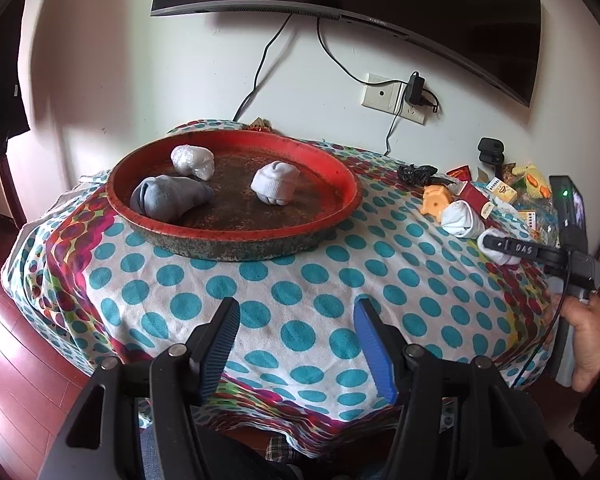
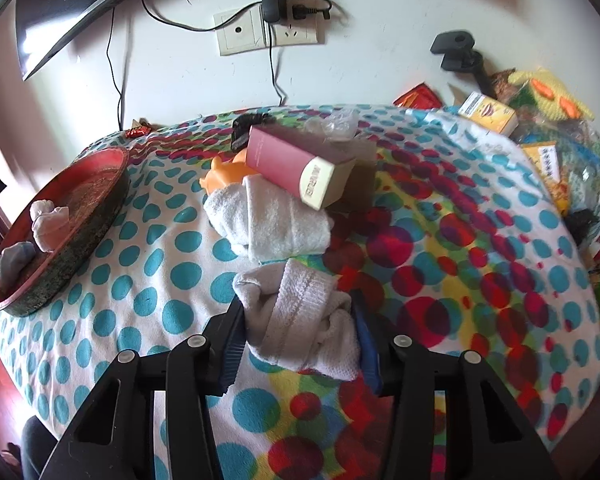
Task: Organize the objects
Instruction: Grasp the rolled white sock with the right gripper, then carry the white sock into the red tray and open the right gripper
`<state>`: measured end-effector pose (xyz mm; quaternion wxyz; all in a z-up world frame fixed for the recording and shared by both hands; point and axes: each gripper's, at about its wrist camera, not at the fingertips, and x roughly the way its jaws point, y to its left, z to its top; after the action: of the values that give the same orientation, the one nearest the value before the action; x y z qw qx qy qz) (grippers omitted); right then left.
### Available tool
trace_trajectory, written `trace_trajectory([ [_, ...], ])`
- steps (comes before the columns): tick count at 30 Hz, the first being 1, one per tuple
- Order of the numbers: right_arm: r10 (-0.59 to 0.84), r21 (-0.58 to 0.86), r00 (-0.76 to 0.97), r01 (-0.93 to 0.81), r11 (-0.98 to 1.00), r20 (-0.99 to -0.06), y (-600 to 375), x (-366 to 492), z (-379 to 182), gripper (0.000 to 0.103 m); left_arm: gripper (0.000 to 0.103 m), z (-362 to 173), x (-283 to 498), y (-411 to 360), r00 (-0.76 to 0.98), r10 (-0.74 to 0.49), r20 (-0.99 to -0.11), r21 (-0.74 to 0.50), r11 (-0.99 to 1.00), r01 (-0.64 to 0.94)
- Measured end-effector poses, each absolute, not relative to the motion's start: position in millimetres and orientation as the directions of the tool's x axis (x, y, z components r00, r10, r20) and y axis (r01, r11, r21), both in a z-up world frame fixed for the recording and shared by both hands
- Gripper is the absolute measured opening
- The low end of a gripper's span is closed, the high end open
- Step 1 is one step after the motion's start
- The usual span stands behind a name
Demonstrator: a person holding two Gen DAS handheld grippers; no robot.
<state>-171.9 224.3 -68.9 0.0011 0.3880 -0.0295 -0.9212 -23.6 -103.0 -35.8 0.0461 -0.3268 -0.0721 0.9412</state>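
A round red tray [image 1: 236,236] on the dotted tablecloth holds three rolled sock bundles: a grey one [image 1: 168,198], a white one [image 1: 276,182] and a plastic-wrapped one [image 1: 192,160]. My left gripper [image 1: 296,344] is open and empty over the cloth in front of the tray. My right gripper [image 2: 298,328] is shut on a white sock bundle [image 2: 300,320] resting on the cloth; it also shows in the left wrist view [image 1: 500,246]. Another white sock bundle [image 2: 268,220] lies just beyond it. The tray [image 2: 80,232] sits to the left.
A pink box [image 2: 296,164] and an orange toy [image 2: 224,172] lie behind the socks. Boxes, packets and a knitted yellow item [image 2: 548,96] crowd the table's right side. A wall socket with charger [image 2: 272,28] and a TV [image 1: 380,8] are behind.
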Motion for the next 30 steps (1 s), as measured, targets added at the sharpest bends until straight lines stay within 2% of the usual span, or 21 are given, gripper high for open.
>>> trace_trajectory([
  [16, 0.001, -0.020, -0.802, 0.014, -1.000, -0.597, 196, -173, 23, 0.045, 0.061, -34, -20, -104, -0.785, 0.109, -0.610, -0.157, -0.987, -0.015],
  [30, -0.072, -0.071, -0.835, 0.131, -0.989, -0.545, 115, -193, 72, 0.045, 0.061, -28, -19, -115, -0.806, 0.072, -0.587, -0.159, -0.987, 0.028],
])
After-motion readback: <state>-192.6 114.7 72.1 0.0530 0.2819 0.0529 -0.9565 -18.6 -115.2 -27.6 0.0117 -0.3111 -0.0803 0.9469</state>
